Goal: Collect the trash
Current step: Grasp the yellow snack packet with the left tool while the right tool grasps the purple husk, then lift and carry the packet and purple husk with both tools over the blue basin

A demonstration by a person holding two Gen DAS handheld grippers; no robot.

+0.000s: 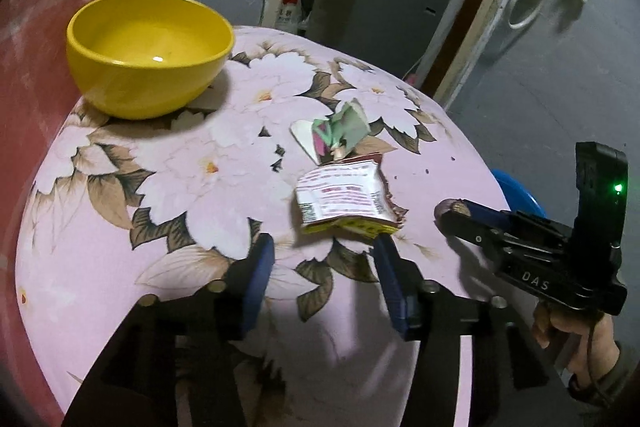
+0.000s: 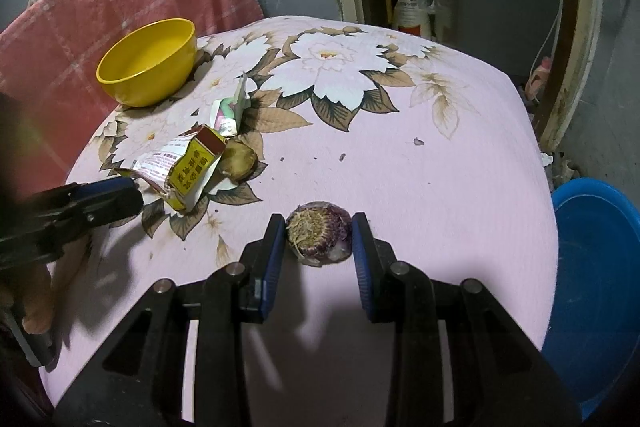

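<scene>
Right hand-held gripper (image 2: 319,237) clasping an onion root end (image 2: 319,235) on the floral-clothed counter (image 2: 420,187), left hand-held gripper (image 1: 324,251) spread wide before a torn yellow carton (image 1: 344,203), crumpled wrapper (image 1: 334,133) behind, brown lump (image 2: 240,159) half hidden, yellow bowl (image 1: 148,51) far left, blue basin (image 2: 596,267) cut off.

left tongs (image 1: 324,251) spread wide above the worktop (image 1: 160,187) — pink floral cloth. flattened printed packet (image 1: 344,199) lies just ahead of the fingertips, its near edge by the right pad. crumpled green-white wrapper (image 1: 336,135) just behind the packet. yellow bowl (image 1: 148,51) at far left. right tongs (image 1: 452,213) enter from the right — closed around a small dark purplish object (image 1: 446,207).
</scene>
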